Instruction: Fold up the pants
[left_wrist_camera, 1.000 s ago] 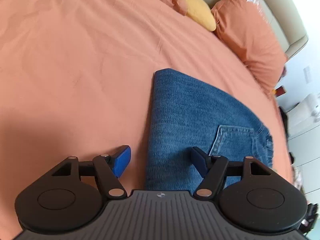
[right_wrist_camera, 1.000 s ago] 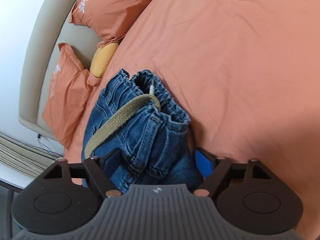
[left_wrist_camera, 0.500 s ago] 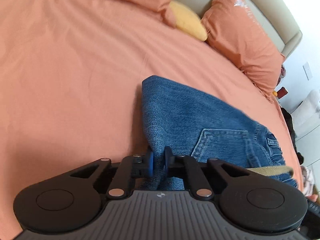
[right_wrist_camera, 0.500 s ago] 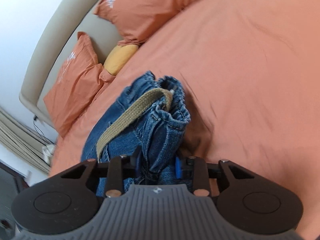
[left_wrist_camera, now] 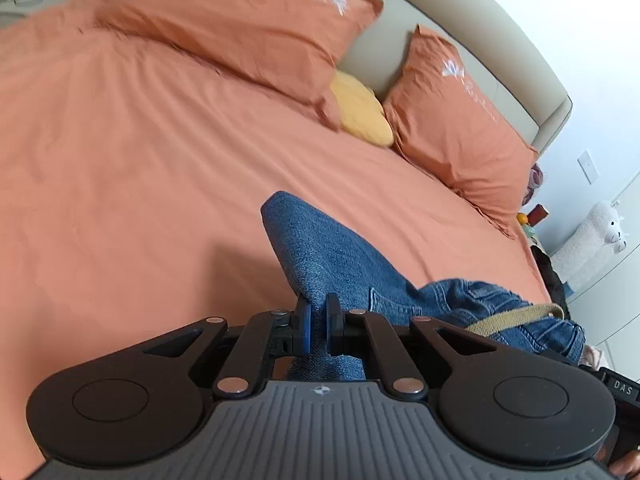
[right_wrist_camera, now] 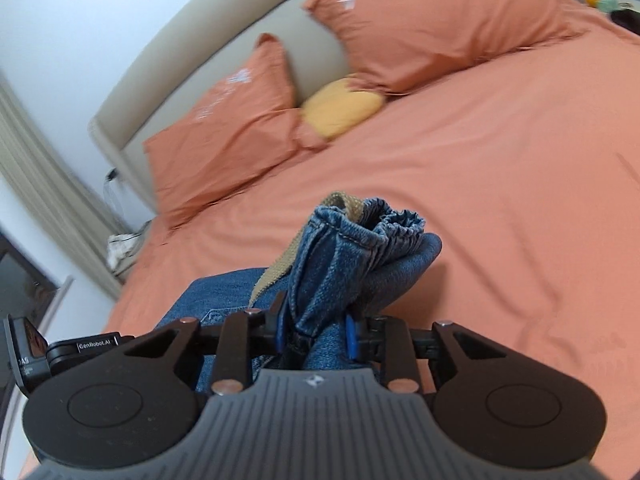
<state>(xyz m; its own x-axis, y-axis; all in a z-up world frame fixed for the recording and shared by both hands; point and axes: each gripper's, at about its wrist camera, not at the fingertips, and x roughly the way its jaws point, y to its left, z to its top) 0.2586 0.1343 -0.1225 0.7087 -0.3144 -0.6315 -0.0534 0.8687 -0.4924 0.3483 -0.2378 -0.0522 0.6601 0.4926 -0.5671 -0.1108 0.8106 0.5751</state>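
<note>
The blue denim pants (left_wrist_camera: 320, 252) are partly folded and lifted off the orange bed (left_wrist_camera: 120, 160). My left gripper (left_wrist_camera: 319, 328) is shut on the folded leg edge of the pants. My right gripper (right_wrist_camera: 316, 334) is shut on the bunched waistband end (right_wrist_camera: 360, 240), which stands up above the jaws with a khaki drawstring strap (right_wrist_camera: 280, 268) hanging from it. The strap also shows at the right of the left wrist view (left_wrist_camera: 516, 316). The other gripper's body (right_wrist_camera: 60, 352) shows at the left edge of the right wrist view.
Two orange pillows (left_wrist_camera: 248, 28) (left_wrist_camera: 452, 120) and a yellow cushion (left_wrist_camera: 364, 110) lie against the beige headboard (left_wrist_camera: 500, 64). A bedside area with small items (left_wrist_camera: 536, 208) and a white plush toy (left_wrist_camera: 596, 232) lies past the bed's right side. A curtain (right_wrist_camera: 36, 168) hangs at left.
Both grippers closed on the pants, then rose and tilted up with the cloth. The waistband now stands above the right jaws and the headboard has come into view.
</note>
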